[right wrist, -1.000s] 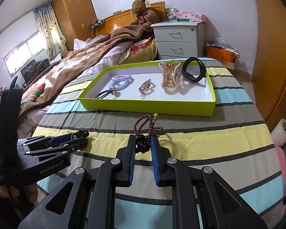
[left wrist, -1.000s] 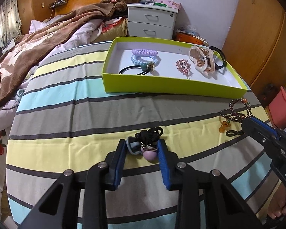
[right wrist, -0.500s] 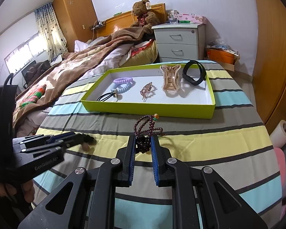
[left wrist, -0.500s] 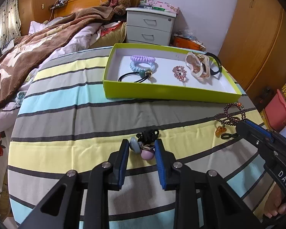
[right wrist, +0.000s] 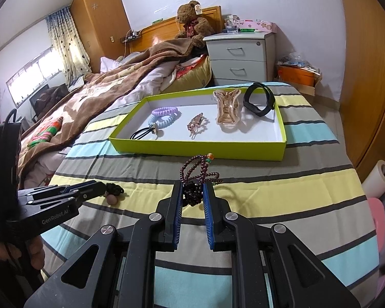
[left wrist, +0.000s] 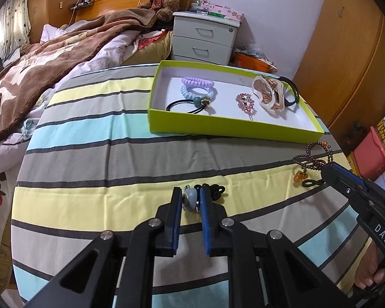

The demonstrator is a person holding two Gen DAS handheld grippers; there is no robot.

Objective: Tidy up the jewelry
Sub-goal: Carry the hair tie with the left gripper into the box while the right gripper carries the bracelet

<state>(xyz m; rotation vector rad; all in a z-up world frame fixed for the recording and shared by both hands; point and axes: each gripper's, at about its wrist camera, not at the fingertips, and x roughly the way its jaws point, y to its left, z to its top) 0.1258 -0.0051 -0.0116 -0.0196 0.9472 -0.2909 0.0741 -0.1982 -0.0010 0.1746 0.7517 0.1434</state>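
With the left gripper (left wrist: 190,200) just closing onto the bauble hair tie (left wrist: 190,201) and the right gripper (right wrist: 192,195) clenched on the bead bracelet (right wrist: 195,179), both on the striped surface (left wrist: 115,154), the pick-up step ends; next, lift both into the green tray (right wrist: 197,150).

Inside tray (right wrist: 200,151): three hair ties (left wrist: 197,93), one rhinestone clip (left wrist: 246,102), one claw clip (right wrist: 227,111), one black band (right wrist: 259,101). Outside: one bead bracelet (right wrist: 197,179), one bobble tie (left wrist: 192,200).

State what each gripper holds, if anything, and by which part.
The left gripper, whose jaws have just been closing, pinches the black hair tie by its bead charms. The right gripper clamps the beaded bracelet at its bunched near end.
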